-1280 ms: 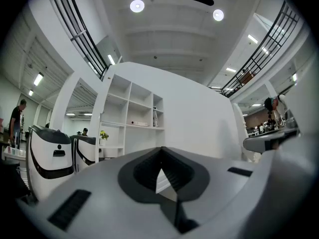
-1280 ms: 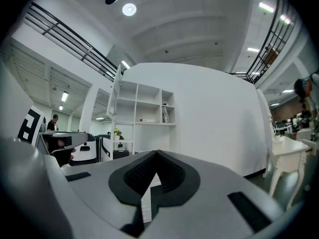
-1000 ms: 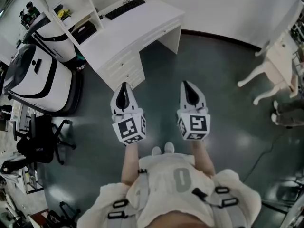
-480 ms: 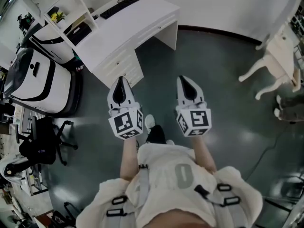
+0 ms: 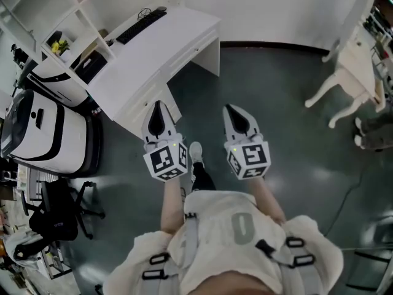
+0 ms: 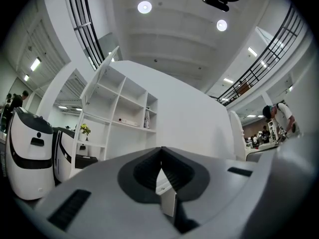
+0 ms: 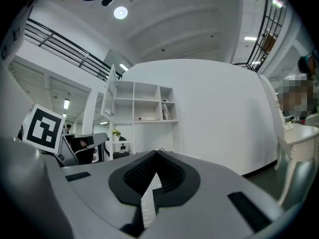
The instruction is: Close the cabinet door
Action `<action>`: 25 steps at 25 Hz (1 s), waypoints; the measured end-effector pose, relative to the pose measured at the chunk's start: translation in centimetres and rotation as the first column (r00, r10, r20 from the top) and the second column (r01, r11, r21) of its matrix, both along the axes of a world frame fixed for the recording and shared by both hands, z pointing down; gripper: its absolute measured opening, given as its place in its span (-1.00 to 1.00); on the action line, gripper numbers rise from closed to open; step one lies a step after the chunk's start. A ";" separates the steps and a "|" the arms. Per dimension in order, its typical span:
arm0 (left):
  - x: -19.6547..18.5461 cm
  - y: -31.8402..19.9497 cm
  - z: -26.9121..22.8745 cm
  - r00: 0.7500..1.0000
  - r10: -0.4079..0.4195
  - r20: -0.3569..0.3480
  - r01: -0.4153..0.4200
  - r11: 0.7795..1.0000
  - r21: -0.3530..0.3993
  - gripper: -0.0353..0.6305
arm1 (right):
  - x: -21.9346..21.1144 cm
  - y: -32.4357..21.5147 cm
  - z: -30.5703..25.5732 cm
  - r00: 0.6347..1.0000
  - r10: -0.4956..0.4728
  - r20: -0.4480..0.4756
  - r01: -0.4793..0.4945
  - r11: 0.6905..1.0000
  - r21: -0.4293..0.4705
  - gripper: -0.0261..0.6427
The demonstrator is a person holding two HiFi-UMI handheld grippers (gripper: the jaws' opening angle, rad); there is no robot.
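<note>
High up ahead and to the left of the left gripper (image 5: 158, 112) and right gripper (image 5: 236, 118), the open cabinet door (image 6: 102, 76) is seen, standing tall. Both are pinched closed on nothing; the left gripper is judged nearer.

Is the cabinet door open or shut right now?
Open: the cabinet door stands swung out from the top left of the white shelf unit, shelves exposed.

A person (image 5: 236, 238) holds both tools out ahead over the dark floor (image 5: 276, 91). The left tool (image 5: 158, 118) reaches the near corner of the white table (image 5: 153, 48), with the right tool (image 5: 237, 120) beside it, both closed to a point. A black keyboard (image 5: 135, 24) lies along the table's far edge.
</note>
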State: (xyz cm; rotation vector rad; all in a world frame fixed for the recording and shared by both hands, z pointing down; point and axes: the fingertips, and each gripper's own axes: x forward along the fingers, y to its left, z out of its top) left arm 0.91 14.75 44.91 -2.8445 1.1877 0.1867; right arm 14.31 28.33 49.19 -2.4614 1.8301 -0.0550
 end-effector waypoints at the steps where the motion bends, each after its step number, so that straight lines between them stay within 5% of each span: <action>1: 0.6 -0.8 0.0 1.000 0.001 -0.002 -0.001 1.000 0.001 -0.88 | 0.5 -1.0 0.1 1.000 -0.002 0.001 0.002 1.000 -0.004 -0.91; 9: 4.0 -9.5 -0.9 1.000 0.003 -0.030 -0.002 1.000 0.016 -0.88 | 3.7 -11.1 -0.3 1.000 -0.026 0.012 0.027 0.999 -0.024 -0.91; 25: 12.8 -31.4 -7.5 0.999 0.049 -0.024 -0.047 0.995 0.093 -0.88 | 13.0 -33.8 -7.2 0.999 0.044 0.027 -0.046 0.993 0.104 -0.91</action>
